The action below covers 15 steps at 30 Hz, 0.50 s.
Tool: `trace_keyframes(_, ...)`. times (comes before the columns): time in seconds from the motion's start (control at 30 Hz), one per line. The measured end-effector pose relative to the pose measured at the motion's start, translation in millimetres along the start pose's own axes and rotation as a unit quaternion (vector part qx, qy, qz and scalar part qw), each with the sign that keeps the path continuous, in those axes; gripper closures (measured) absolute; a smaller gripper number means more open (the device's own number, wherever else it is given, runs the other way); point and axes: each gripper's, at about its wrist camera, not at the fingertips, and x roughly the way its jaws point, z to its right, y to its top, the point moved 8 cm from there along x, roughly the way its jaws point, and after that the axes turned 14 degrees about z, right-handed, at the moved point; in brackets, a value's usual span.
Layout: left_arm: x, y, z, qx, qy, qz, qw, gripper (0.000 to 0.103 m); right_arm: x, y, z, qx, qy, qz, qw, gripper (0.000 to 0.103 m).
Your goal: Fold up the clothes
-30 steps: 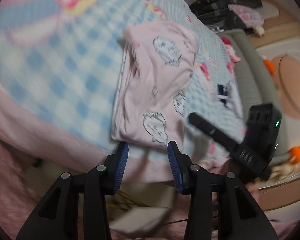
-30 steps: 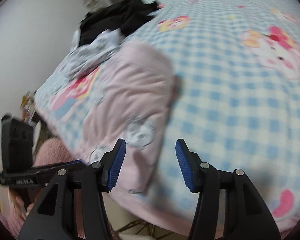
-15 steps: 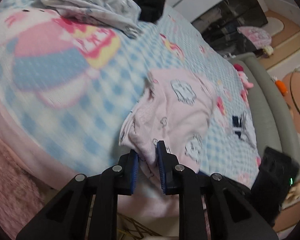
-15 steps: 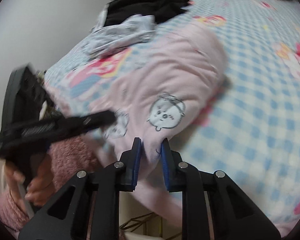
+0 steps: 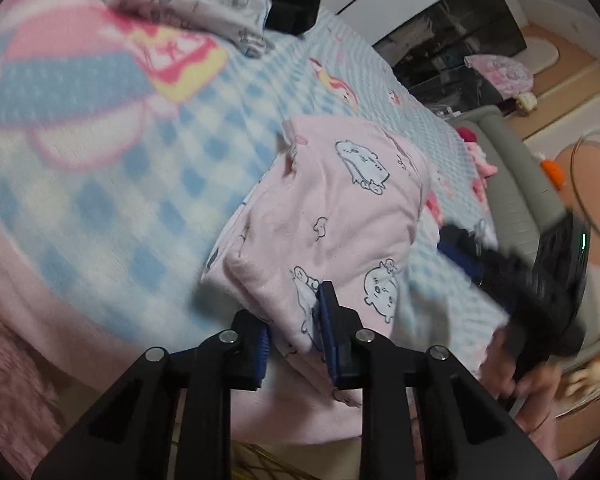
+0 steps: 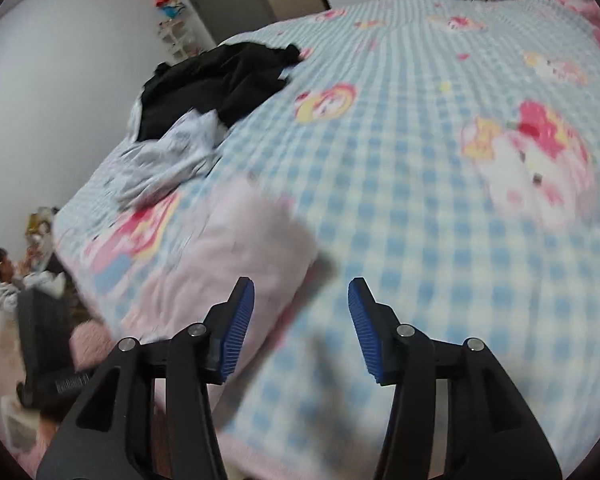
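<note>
Half a second ago both tools pinched the near edge of the pink garment; now only the left tool (image 5: 293, 322) remains clenched on it, while the right tool (image 6: 301, 330) has let go and stands spread wide with nothing between its pads. The folded pink garment (image 5: 332, 216) lies on the bed (image 5: 100, 184) directly ahead of the left tool, its near hem caught between the blue pads. That release suggests this fold is finished and the bundle is being nudged into place. Seen from the left, the cartoon print and layered edges are sharp, and the right tool appears blurred to that tool's right. Seen from the right, the garment is a smear ahead and left of the spread pads, but this view adds the grey garment (image 6: 168, 160) and black garment (image 6: 220, 76) far ahead-left, apparently awaiting folding.
</note>
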Motion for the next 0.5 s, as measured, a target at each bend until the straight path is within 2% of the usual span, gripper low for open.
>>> trace_keyframes(0.1, -10, 8, -6, -0.006, -0.001, 0.014, 0.9999, 0.087, 24, 8, -12, -0.014, 0.02, -0.014, 1.0, 0.05)
trace_keyframes(0.13, -12, 13, -8, -0.003, 0.002, 0.018, 0.9998, 0.088, 31, 4, -16, -0.014, 0.034, -0.03, 0.999, 0.046)
trace_keyframes(0.23, -18, 36, -14, 0.008, 0.019, 0.034, 0.9992, 0.091, 43, -6, -30, -0.024, 0.058, -0.056, 0.996, 0.044)
trace_keyframes(0.33, -25, 70, -27, 0.026, 0.051, 0.066, 0.9962, 0.091, 34, -11, -46, -0.049, 0.072, -0.051, 0.995, 0.049)
trace_keyframes(0.37, -25, 76, -31, 0.012, 0.043, 0.064, 0.9969, 0.091, 29, -14, -51, -0.058, 0.079, -0.052, 0.994, 0.051)
trace_keyframes(0.43, -25, 87, -40, -0.015, 0.028, 0.059, 0.9977, 0.09, 24, -17, -53, -0.075, 0.068, -0.05, 0.994, 0.052)
trace_keyframes(0.5, -21, 78, -45, -0.035, 0.015, 0.04, 0.9984, 0.087, 22, -16, -49, -0.095, 0.035, -0.041, 0.994, 0.052)
